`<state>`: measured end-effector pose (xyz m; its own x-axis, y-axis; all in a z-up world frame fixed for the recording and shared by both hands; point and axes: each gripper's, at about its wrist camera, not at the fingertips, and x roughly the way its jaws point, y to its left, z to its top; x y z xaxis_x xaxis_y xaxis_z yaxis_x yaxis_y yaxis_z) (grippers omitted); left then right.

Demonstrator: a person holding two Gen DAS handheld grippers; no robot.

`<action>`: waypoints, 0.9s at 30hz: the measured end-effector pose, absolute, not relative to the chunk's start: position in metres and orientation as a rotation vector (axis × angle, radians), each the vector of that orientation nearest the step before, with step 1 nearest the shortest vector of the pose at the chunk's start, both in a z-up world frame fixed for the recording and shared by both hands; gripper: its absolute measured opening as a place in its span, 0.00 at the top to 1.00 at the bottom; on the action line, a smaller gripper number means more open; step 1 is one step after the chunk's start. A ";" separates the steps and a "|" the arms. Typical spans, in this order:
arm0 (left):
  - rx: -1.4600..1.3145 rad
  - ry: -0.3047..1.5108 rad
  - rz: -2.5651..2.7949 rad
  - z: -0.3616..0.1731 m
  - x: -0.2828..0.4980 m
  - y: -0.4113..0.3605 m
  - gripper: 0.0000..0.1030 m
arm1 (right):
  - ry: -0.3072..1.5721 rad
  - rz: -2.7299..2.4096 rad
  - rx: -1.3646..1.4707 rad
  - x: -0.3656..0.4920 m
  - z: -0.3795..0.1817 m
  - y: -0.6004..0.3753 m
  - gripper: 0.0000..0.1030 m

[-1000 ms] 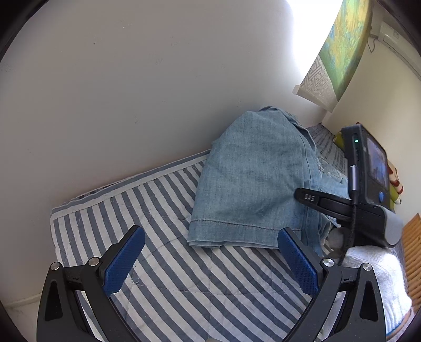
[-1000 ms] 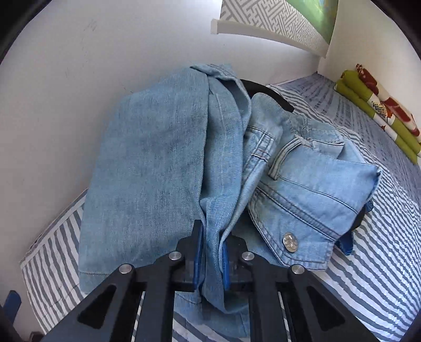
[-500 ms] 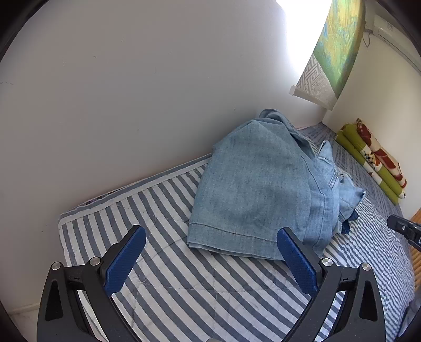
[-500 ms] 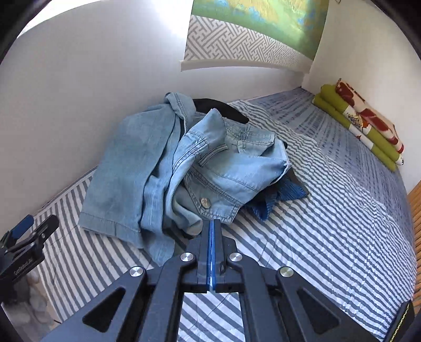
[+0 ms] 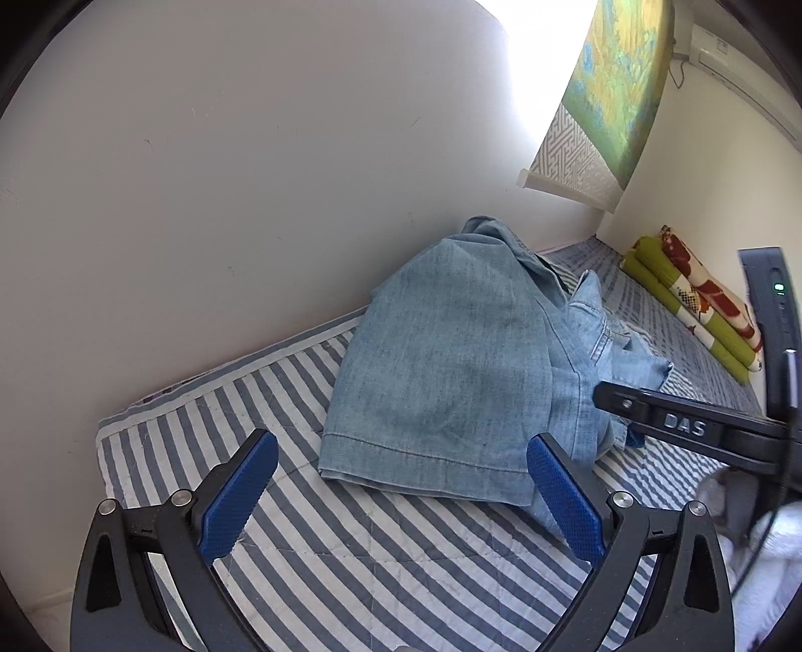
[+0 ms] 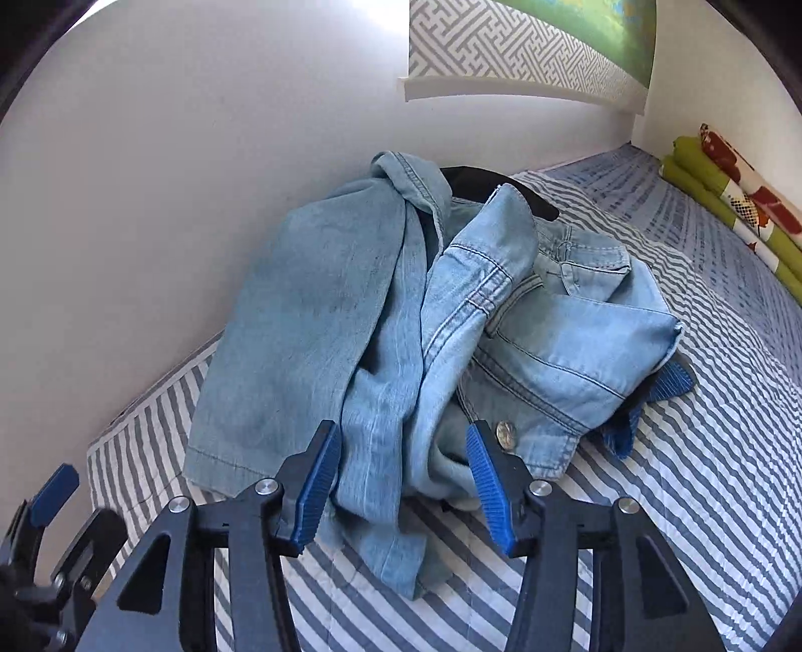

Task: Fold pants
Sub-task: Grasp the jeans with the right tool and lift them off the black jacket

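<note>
Setting: Striped quilt on a bed pushed against a plain white wall, a patterned wall hanging above and a rolled green-and-red blanket at the far end.

Pants: light denim pants lie crumpled in a heap on the quilt, close to the wall. One hemmed leg spreads flat on the wall side; the waistband, with its metal button, is bunched on the open side.

Long axis: the flat leg runs from its hem, nearest the tongs, back toward the wall; the rest is too rumpled to read.

Left gripper: jaws spread wide, holding nothing, hovering just short of the leg hem, which lies straight ahead between its blue pads.

Right gripper: jaws parted, empty, with a fold of denim lying between them just beyond the pads; contact cannot be confirmed.

Nearer tong: the right appears closer to cloth, facing the fold beside the button; the left faces the hem.

Progress: folding looks barely begun; the heap probably needs spreading flat first.

Risk: a pinch here may gather several layers at once.
</note>
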<state>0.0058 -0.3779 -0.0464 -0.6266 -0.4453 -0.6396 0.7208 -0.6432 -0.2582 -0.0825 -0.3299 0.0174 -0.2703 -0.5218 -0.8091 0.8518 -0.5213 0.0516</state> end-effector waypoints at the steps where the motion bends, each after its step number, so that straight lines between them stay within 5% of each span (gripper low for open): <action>1: 0.696 0.683 -2.280 -0.046 0.006 -0.378 0.03 | 0.499 -1.916 1.014 -0.087 0.014 -0.336 0.51; 16: 0.746 0.760 -2.463 -0.048 -0.008 -0.359 0.03 | 0.453 -1.912 1.011 -0.096 -0.012 -0.379 0.49; 23: 0.748 0.766 -2.449 -0.048 -0.010 -0.359 0.03 | 0.473 -1.866 0.971 -0.087 -0.007 -0.383 0.56; 25: 0.753 0.754 -2.440 -0.049 -0.010 -0.358 0.03 | 0.481 -1.862 0.997 -0.090 -0.010 -0.388 0.51; 27: 0.757 0.761 -2.438 -0.050 -0.010 -0.359 0.03 | 0.486 -1.837 1.029 -0.091 -0.018 -0.395 0.31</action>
